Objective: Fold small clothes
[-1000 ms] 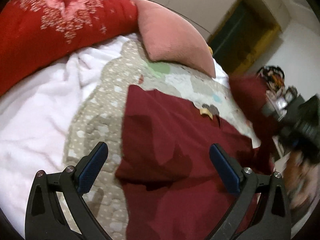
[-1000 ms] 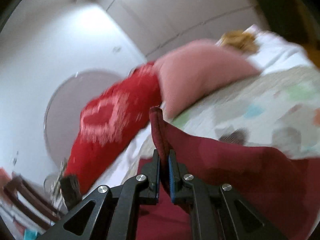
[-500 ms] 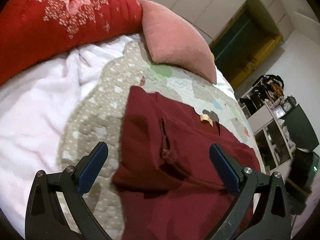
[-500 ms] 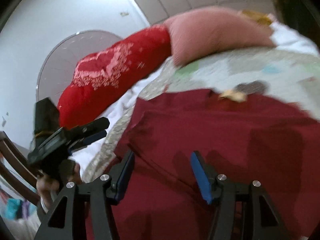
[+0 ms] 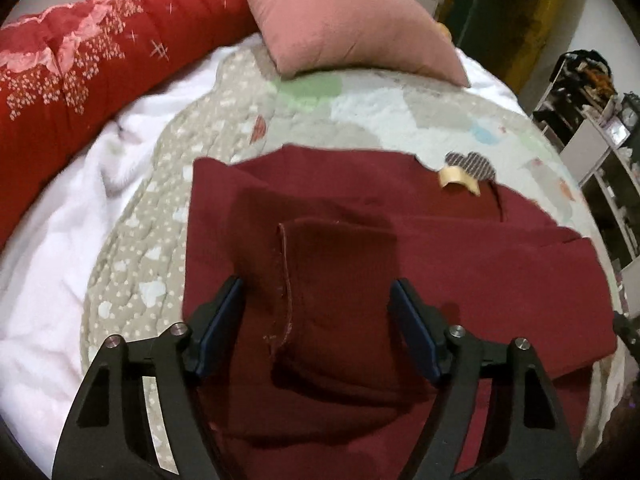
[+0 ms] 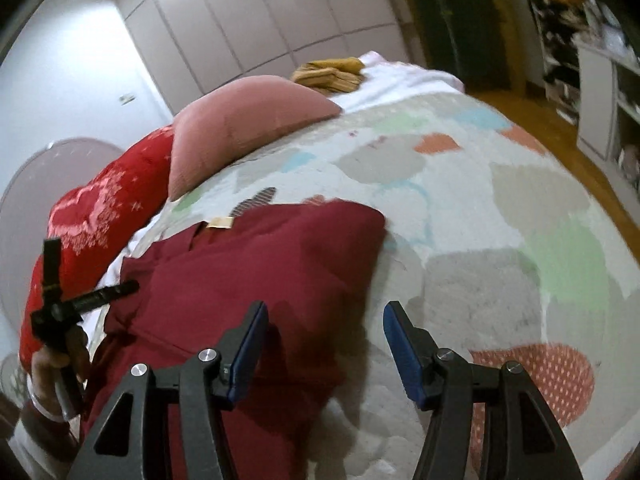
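Maroon garment (image 5: 420,264) lies below both downward-tilted claws: left claw (image 5: 316,320) just narrowing, right claw (image 6: 324,344) apart, neither gripping.

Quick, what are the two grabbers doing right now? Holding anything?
Left gripper: open, jaws just narrowing over the maroon garment, gripping nothing.
Right gripper: open, holding nothing.

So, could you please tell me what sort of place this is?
Most likely a bedroom: a bed with a quilt and pink pillow, with wardrobe doors behind.
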A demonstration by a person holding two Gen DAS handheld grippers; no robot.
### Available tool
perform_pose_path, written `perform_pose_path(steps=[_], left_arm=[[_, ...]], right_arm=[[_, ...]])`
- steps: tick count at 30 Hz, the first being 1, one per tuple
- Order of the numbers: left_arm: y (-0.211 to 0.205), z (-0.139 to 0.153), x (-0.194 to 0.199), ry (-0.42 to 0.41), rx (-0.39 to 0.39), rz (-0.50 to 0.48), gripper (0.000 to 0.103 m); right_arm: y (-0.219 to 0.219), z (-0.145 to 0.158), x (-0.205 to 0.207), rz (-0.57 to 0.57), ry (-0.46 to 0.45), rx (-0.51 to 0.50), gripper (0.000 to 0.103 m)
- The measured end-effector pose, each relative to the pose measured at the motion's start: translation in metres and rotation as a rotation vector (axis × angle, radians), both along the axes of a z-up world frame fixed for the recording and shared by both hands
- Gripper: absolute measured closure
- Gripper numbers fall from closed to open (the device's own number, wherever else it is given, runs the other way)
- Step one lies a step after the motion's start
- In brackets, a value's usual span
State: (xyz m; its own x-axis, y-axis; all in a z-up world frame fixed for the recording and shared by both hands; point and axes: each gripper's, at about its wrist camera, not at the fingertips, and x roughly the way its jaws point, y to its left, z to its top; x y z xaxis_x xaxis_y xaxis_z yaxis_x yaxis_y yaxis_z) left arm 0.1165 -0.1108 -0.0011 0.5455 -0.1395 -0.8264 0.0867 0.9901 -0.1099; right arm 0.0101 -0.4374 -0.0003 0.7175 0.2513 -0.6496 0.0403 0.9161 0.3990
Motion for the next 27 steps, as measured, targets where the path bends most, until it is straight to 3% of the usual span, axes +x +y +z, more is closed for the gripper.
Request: perform_pose_path(steps=[1, 3, 6, 12, 15, 19, 27], left_arm=[[0.001, 0.0, -0.001, -0.005, 0.008, 0.007, 0.042], [0.002, 0.003, -0.003, -0.025, 0.023, 0.026, 0.073], [0.007, 0.011, -0.001, -0.025, -0.013, 0.028, 0.089], [0.023, 0.035, 0.001, -0.047, -0.11, 0.006, 0.094], [0.028, 0.038, -0.004, -0.054, -0.117, 0.002, 0.095], [0.041, 0.035, -0.015, -0.062, -0.127, 0.029, 0.096], [0.062, 0.015, -0.016, -0.003, -0.136, 0.086, 0.097]], right_arm=[[-0.002, 0.0, 0.0, -0.001, -0.001, 0.01, 0.045], [-0.008, -0.002, 0.001, -0.01, -0.003, 0.031, 0.045], [-0.012, -0.001, 0.004, -0.043, 0.002, 0.044, 0.045], [-0.014, -0.003, 0.03, -0.074, 0.052, 0.037, 0.045], [-0.011, -0.004, 0.039, -0.076, 0.076, 0.041, 0.045], [-0.005, -0.001, 0.033, -0.061, 0.06, 0.045, 0.045], [0.012, 0.01, 0.012, 0.002, 0.05, -0.027, 0.045]])
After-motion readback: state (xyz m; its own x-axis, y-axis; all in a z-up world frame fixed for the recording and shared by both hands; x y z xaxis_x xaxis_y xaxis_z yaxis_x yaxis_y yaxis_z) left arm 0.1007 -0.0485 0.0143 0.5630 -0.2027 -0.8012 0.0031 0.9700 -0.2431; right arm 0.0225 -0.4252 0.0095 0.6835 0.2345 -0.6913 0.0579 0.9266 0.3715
